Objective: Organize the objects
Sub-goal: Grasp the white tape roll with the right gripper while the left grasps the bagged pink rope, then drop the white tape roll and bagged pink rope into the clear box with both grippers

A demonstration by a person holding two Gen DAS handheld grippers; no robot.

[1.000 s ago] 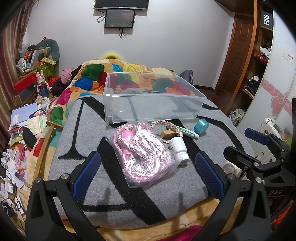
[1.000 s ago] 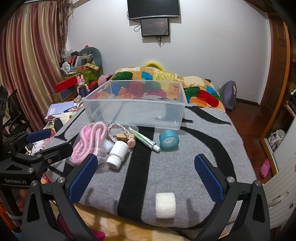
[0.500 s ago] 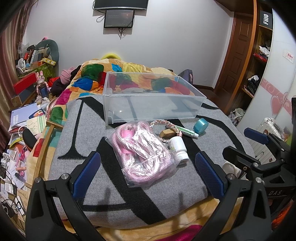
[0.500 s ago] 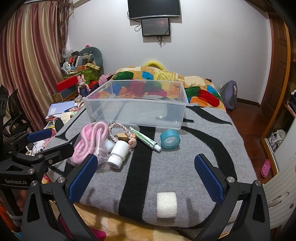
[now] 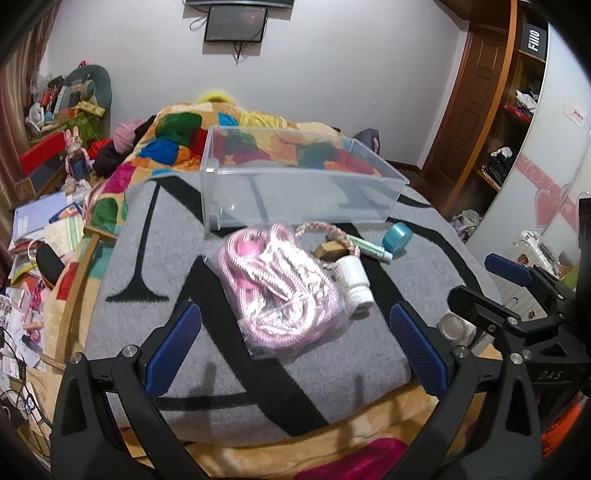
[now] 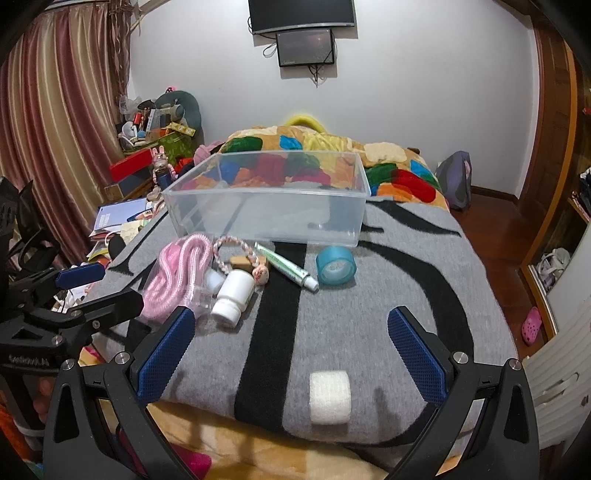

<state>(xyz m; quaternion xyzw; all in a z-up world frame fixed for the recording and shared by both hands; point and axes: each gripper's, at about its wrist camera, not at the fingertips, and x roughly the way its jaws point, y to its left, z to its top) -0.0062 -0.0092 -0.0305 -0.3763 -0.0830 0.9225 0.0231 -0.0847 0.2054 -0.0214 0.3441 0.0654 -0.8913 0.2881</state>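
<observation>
**Objects grouped on the bed before the clear bin, both grippers unloaded**

Objects for organizing lie on a grey blanket (image 6: 369, 314) with black stripes that covers the bed. At the far side of the blanket stands a clear plastic bin (image 6: 269, 214), upright, with nothing visible inside it. Just in front of the bin I see a cluster: a bagged pink rope (image 5: 280, 284) at the left, a white pill bottle (image 6: 234, 290) lying on its side and touching the bag, a braided ring with a wooden block (image 6: 240, 258) just behind the bottle, a green-and-white tube (image 6: 286, 264) lying at a slant beside the ring, and a teal tape roll (image 6: 336, 264) at the right end, near the tube's cap. A white gauze roll (image 6: 330, 397) sits well apart from the cluster, at the near edge of the blanket.

My left gripper (image 5: 295, 350) hangs over the near edge of the blanket, facing the bagged rope; its jaws stand wide and hold nothing. My right gripper (image 6: 291, 354) hangs above the near edge with the gauze roll between and just below its blue pads (image 6: 415, 354); its jaws likewise stand wide and hold nothing. Each gripper shows at the edge of the other's view.

A multicoloured quilt (image 6: 388, 173) lies behind the bin. Two dark screens (image 6: 304, 29) hang on the white wall.
</observation>
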